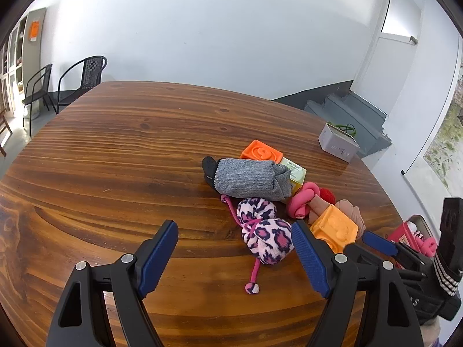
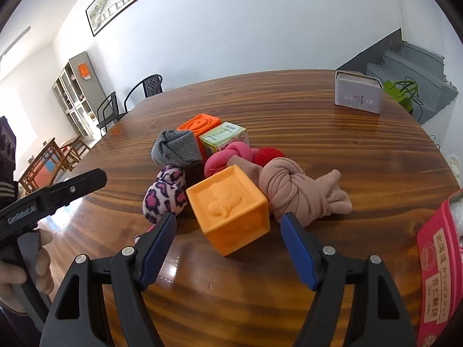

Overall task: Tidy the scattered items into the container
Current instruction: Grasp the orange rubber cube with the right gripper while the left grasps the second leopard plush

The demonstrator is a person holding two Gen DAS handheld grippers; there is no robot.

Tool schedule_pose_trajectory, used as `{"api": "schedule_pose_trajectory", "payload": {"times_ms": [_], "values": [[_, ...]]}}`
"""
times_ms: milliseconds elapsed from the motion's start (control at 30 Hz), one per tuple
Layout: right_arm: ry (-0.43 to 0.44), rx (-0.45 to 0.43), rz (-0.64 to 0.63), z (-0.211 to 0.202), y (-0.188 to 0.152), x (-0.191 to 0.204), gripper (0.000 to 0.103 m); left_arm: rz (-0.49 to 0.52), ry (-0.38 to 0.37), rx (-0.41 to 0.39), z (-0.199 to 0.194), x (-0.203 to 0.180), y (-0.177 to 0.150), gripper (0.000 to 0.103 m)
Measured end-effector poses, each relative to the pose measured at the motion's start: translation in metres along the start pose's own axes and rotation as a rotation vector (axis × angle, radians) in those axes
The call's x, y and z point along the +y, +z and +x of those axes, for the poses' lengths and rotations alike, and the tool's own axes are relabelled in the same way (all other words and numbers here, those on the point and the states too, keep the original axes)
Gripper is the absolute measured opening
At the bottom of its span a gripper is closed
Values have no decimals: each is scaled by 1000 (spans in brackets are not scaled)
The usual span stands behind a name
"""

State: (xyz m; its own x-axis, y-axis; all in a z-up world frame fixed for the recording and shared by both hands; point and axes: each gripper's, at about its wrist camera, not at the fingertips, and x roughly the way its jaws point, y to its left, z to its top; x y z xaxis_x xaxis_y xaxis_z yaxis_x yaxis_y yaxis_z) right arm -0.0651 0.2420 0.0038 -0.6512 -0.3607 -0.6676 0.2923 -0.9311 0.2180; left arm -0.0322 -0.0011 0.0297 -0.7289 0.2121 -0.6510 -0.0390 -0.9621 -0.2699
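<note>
My right gripper is open, and the near end of a light orange cube with a duck relief lies between its fingers; neither pad touches it. My left gripper is open over bare wood, with a pink leopard-print sock ball just inside its right finger. Behind these lie a grey sock roll, a darker orange cube, a green carton, a pink knotted sock, a red ball and a tan knotted stocking. The pink tin stands at the right edge, with pink fabric inside.
All of this rests on a round wooden table. A white lidded tin sits near its far right edge. A hand holds the left gripper at the left of the right wrist view. Black chairs stand beyond the table.
</note>
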Motion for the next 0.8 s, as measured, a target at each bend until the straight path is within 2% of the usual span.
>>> {"api": "schedule_pose_trajectory", "payload": {"times_ms": [333,467,667,733,800], "values": [[37,17,-42,21,11,4,81,-11,12,12,5,3,-1,82],[20,21,-74,21,8,9,82,-16,16,15,6,5,-1,82],[113,72,-57,13,2,14,82,-19,17,16,7,6,-1,82],[104,75,-80,12,-2,21,82,-19,18,16,7,6,-1,82],[56,69,-100,14,-5,27,82,-18,19,21,8,6,-2,82]]}}
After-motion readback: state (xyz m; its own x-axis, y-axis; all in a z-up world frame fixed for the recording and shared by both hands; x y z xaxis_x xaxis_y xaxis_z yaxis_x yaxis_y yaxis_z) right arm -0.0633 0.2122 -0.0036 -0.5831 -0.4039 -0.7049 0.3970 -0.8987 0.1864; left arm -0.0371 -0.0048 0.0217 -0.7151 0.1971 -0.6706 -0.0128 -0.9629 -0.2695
